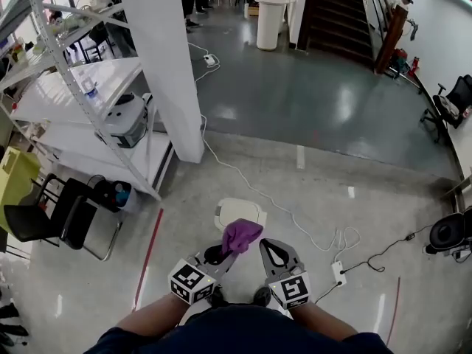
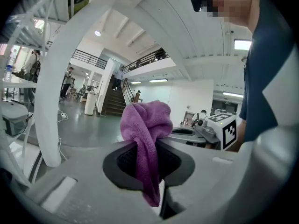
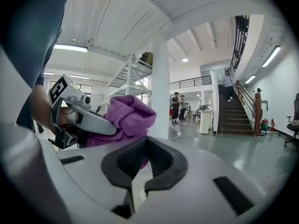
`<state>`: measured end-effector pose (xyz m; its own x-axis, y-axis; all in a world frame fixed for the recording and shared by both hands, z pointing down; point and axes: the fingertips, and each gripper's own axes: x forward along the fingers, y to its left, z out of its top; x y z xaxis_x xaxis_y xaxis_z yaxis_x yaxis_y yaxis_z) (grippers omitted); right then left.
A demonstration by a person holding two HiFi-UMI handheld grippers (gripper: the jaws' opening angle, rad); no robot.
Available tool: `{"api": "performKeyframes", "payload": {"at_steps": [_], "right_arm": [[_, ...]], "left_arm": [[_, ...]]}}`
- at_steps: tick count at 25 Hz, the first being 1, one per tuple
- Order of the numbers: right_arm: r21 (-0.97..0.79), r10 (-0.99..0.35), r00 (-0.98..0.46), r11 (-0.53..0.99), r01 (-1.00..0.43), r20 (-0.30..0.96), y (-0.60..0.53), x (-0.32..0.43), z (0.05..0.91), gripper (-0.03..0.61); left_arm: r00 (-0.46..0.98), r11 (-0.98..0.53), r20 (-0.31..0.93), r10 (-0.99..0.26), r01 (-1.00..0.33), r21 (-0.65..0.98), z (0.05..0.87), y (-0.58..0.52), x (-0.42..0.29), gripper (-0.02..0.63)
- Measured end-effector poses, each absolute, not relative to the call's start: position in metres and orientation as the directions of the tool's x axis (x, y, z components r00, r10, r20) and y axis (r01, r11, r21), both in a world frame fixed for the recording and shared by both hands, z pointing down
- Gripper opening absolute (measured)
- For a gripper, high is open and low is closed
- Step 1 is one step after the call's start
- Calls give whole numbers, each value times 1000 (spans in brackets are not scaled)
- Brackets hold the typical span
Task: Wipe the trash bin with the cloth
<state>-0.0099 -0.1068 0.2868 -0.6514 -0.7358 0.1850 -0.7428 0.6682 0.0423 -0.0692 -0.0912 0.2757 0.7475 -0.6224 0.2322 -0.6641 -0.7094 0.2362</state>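
The left gripper [image 1: 230, 252] is clenched on the purple cloth [image 1: 242, 234], which bunches up past its jaws, above the white trash bin [image 1: 230, 211] on the floor; just beside it, the right gripper [image 1: 273, 246] is closed, holding nothing

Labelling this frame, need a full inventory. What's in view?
cloth: 1, purple, pinched in the left tongs
trash bin: 1, white, on the floor under the cloth
pillar: 1, white, left of centre
shelving rack: 1, white, far left
chair: 1, black, beside the rack
white cable: 1, snaking across the floor
stairs: 1, dark, top right
left tongs: 1, grey, shut on the cloth
right tongs: 1, grey, shut, empty
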Motion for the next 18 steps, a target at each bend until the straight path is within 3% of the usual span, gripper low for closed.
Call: {"api": "performKeyframes", "payload": {"at_steps": [18], "right_arm": [[58, -725, -679, 687, -724, 117, -94, -1, 238, 9]], "left_arm": [[739, -709, 94, -668, -669, 223, 224, -74, -60, 53]]}}
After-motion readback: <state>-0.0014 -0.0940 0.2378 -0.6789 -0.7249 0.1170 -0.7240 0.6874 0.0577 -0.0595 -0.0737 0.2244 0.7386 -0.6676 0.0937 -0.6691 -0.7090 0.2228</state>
